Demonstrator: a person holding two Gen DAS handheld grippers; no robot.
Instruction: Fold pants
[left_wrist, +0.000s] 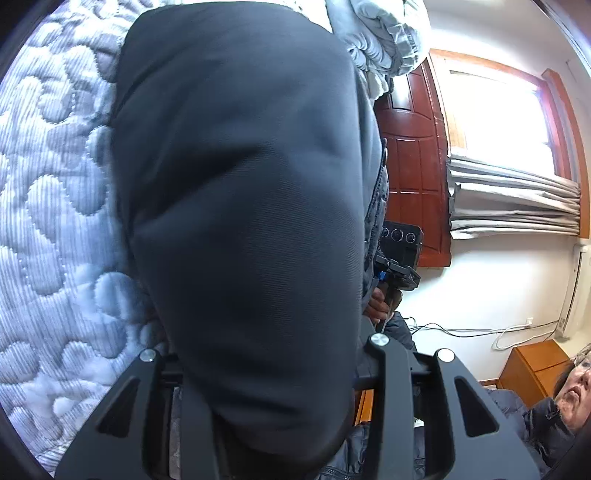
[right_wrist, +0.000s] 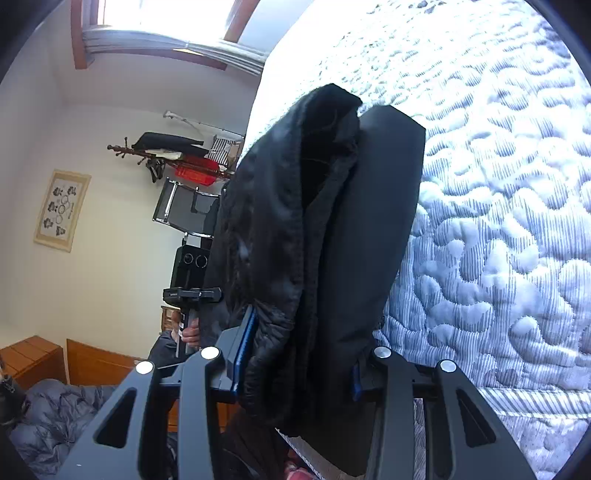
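- Daylight pours through a wood-framed window (left_wrist: 498, 110), blown out to pure white in the left wrist view; the same window (right_wrist: 162, 14) glares at the top of the right wrist view.
- The quilted blue-and-white striped bedspread (right_wrist: 498, 221) is overexposed near its upper edge and evenly lit lower down.
- The dark navy fabric pants (left_wrist: 240, 221) sit so close to the lens that they look soft and shadowy, with weave detail only mid-frame.
- Both views show strong fisheye bending, with black vignetted corners.
- The white walls are bright and softly blurred.
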